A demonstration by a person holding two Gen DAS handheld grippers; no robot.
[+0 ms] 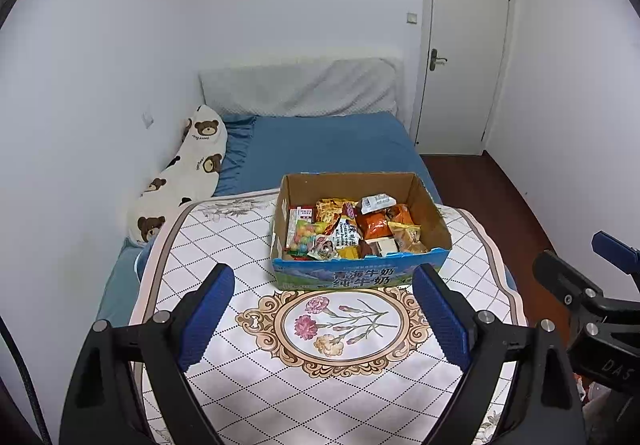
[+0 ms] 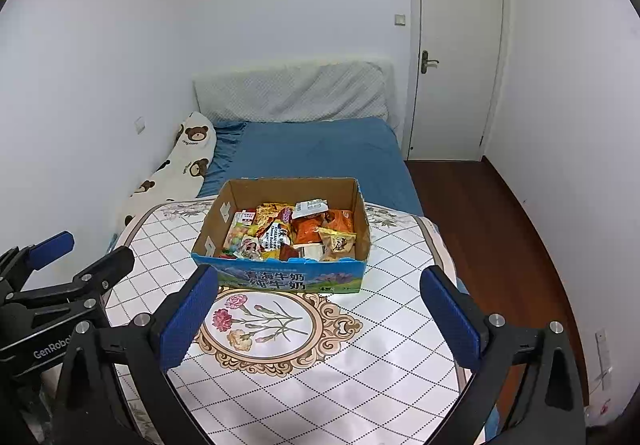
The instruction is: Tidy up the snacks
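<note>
An open cardboard box (image 1: 360, 279) with a blue printed front stands on the far part of a table covered with a floral cloth (image 1: 224, 237). Several snack packets (image 1: 352, 229) fill it, in orange, yellow, white and pastel wrappers. My left gripper (image 1: 324, 277) hangs open above the cloth, short of the box, with nothing between its blue pads. In the right wrist view the same box (image 2: 280, 279) with its snacks (image 2: 288, 231) sits just beyond my right gripper (image 2: 320, 275), which is also wide open and holds nothing. Each gripper appears at the edge of the other's view.
Behind the table lies a bed with a blue sheet (image 1: 328, 145), a bear-print pillow (image 1: 188, 173) along the left wall and a grey headboard cushion (image 1: 300, 85). A shut white door (image 1: 464, 53) and dark wooden floor (image 2: 488, 229) are to the right.
</note>
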